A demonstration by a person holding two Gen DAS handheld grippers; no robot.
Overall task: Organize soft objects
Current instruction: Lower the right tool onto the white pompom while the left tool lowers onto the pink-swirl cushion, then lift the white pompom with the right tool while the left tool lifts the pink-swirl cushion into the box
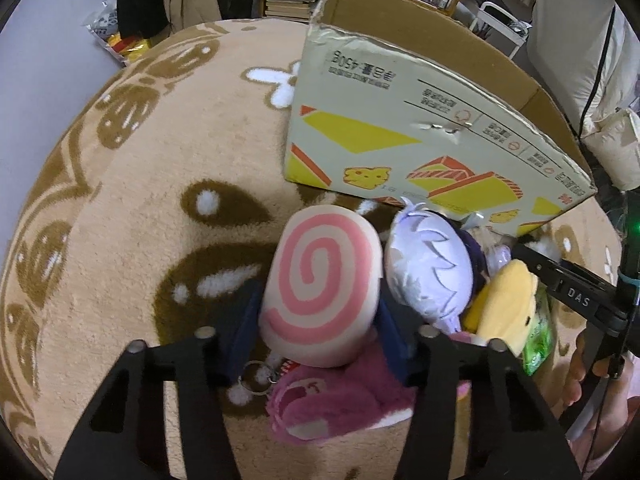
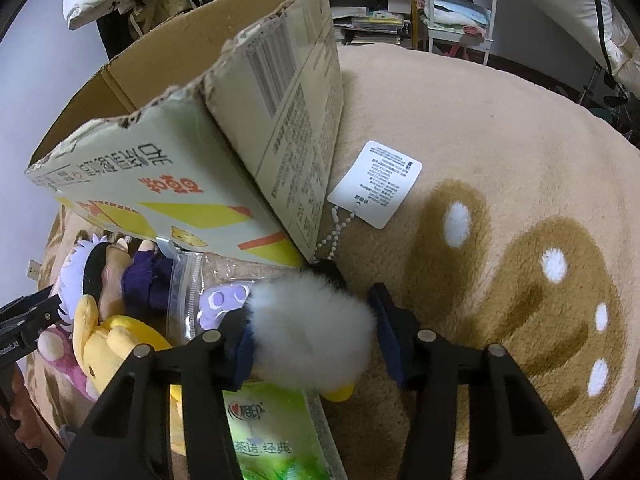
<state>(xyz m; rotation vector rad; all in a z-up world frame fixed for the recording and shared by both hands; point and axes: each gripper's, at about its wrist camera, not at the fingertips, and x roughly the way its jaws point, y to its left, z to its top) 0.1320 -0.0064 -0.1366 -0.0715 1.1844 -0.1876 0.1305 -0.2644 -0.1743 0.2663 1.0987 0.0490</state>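
A round plush with a pink spiral [image 1: 320,292] sits between the pads of my left gripper [image 1: 316,320], which press on both its sides; it rests on a magenta bear plush [image 1: 332,400]. Beside it lie a white-haired doll [image 1: 428,264] and a yellow plush [image 1: 504,304]. In the right wrist view, my right gripper [image 2: 312,320] is shut on a white fluffy pompom [image 2: 312,324], whose bead chain leads to a white tag [image 2: 376,182]. An open cardboard box [image 1: 400,120] stands just behind the pile.
Everything lies on a beige rug with brown patterns [image 2: 500,120]. A green tissue pack [image 2: 272,432] and a clear zip bag [image 2: 192,280] lie among the toys. The box [image 2: 160,160] leans close over the pile. Shelves and clutter stand beyond the rug.
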